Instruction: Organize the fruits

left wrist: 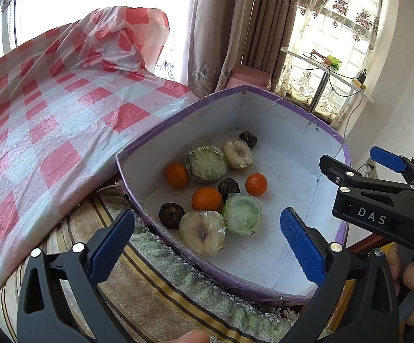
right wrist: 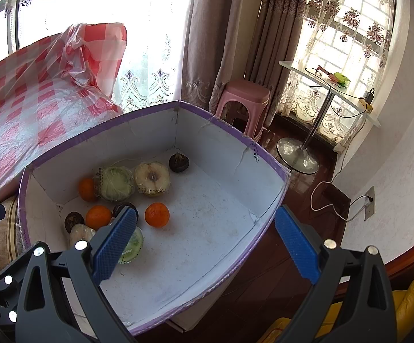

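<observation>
three oranges (left wrist: pixel 206 198) in box (left wrist: pixel 278 120) | left hand-held gripper (left wrist: pixel 207 250) wide open, empty | right hand-held gripper (right wrist: pixel 205 245) wide open, empty

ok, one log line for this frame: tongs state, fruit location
left tongs: open, empty | right tongs: open, empty | fruit: all inside box | oranges: three, nearest untouched

Two hand-held clamp-style tools fill the foreground. The left gripper (left wrist: pixel 207 247) has black plastic arms with triangular cut-outs, round silver screws at the joints and blue ribbed pads (left wrist: pixel 302 247) on its fingers. The right gripper (right wrist: pixel 205 245) is built the same way; seen from the side in the left view, its black body carries white letters reading "DAS".
</observation>
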### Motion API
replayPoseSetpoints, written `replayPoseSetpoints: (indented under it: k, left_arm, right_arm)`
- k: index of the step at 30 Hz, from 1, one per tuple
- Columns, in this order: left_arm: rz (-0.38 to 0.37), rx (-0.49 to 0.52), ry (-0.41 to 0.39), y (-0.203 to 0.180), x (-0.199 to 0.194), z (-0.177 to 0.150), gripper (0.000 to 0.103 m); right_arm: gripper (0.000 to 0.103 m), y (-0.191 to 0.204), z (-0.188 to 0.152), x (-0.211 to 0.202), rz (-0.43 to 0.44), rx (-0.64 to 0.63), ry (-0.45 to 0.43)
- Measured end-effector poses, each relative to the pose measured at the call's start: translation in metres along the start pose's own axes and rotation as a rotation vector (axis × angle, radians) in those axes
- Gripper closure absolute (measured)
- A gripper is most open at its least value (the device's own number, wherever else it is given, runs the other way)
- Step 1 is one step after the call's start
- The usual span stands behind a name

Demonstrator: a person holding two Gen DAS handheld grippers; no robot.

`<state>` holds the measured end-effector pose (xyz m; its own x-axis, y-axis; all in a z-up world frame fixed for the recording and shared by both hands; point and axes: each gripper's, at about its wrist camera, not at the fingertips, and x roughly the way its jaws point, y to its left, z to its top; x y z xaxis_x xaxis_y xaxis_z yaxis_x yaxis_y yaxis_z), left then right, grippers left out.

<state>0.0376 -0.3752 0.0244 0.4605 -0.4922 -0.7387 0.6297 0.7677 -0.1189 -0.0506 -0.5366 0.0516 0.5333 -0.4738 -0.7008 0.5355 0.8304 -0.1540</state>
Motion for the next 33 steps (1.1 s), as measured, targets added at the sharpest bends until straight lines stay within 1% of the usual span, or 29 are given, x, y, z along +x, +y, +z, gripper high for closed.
replayPoseSetpoints:
  k: [28, 33]
  left_arm:
    - [0.000, -0.001, 0.000, 0.0002, 0.0008, 0.0009, 0.004]
    - [-0.010, 0.012, -0.004, -0.0039, -0.0002, -0.0011, 0.004]
  right_arm:
    - [0.005, -0.0006, -0.0051, 0.0013, -0.003, 0.003, 0.004]
    - [0.005, -0.0008, -0.0061, 0.0013, -0.005, 0.004, 0.005]
